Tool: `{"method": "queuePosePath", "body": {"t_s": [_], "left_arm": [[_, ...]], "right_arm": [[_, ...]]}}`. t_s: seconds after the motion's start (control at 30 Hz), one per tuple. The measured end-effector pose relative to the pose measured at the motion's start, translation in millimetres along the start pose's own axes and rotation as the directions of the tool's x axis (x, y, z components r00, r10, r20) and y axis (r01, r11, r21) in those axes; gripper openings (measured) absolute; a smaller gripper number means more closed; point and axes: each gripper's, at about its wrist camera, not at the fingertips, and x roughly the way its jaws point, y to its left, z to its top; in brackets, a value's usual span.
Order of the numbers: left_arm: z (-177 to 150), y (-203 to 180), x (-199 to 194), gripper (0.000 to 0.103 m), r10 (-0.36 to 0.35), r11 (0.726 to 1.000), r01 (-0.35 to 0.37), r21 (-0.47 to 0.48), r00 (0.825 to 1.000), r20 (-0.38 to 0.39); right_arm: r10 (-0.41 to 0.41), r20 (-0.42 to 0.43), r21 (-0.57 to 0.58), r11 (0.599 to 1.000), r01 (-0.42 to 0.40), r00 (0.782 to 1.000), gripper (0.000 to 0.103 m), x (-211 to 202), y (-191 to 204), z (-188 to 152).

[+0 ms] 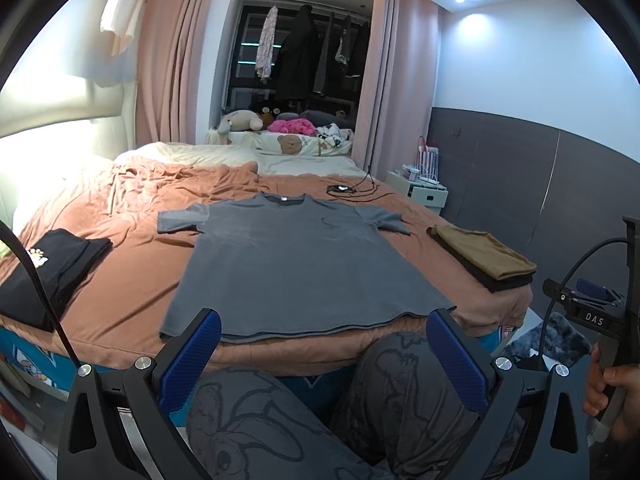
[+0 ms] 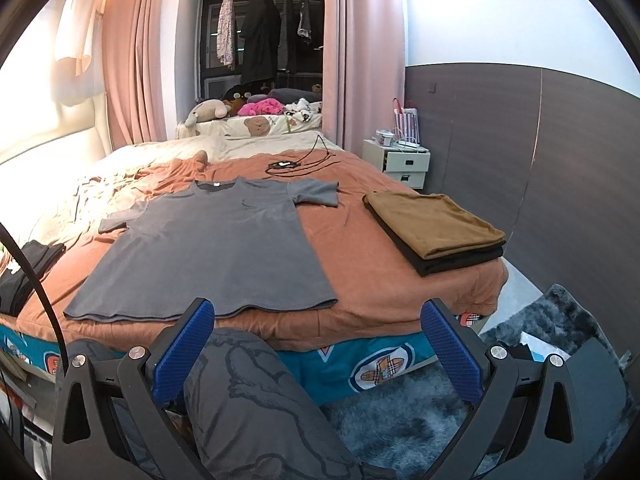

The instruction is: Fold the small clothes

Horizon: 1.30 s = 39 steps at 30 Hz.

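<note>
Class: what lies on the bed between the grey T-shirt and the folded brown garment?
Only bare orange bedspread between the grey T-shirt and the folded brown garment, clearest in the right wrist view.

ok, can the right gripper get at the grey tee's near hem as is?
Probably yes. The right gripper is open, above the person's knee, and the grey T-shirt hem lies flat at the bed's near edge with nothing between.

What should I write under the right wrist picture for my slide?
Open right gripper waits before a flat grey T-shirt on the bed, beside folded clothes.
</note>
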Motion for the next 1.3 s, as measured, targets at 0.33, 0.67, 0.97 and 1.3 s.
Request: {"method": "queuePosePath", "body": {"t_s": [0.33,0.67,0.97,1.3], "left_arm": [[0.0,-4.1,0.7,0.103,-0.011,1.0,0.011,0.003,1.0,-0.002],[-2.4,-6.7,0.2,0.103,-0.006,1.0,0.006,-0.007,1.0,-0.005],[-1.9,-3.8,-0.2,0.103,-0.005,1.0,0.005,-0.008,1.0,-0.003],[-2.2,-4.4,0.3,0.103,0.0,1.0,0.0,-0.008,1.0,-0.005]], "right_arm": [[-0.006,-0.002,-0.002,1.0,0.006,1.0,0.103,-0.7,2.8,-1.6],[-0.003,-0.006,-0.007,1.0,0.003,1.0,0.103,0.5,3.9,-3.5],[0.0,-0.01,-0.005,1.0,0.0,1.0,0.103,1.8,2.6,-5.1],[-0.002,-0.008,-0.008,1.0,0.002,1.0,0.103,2.1,3.3,-5.6]]}}
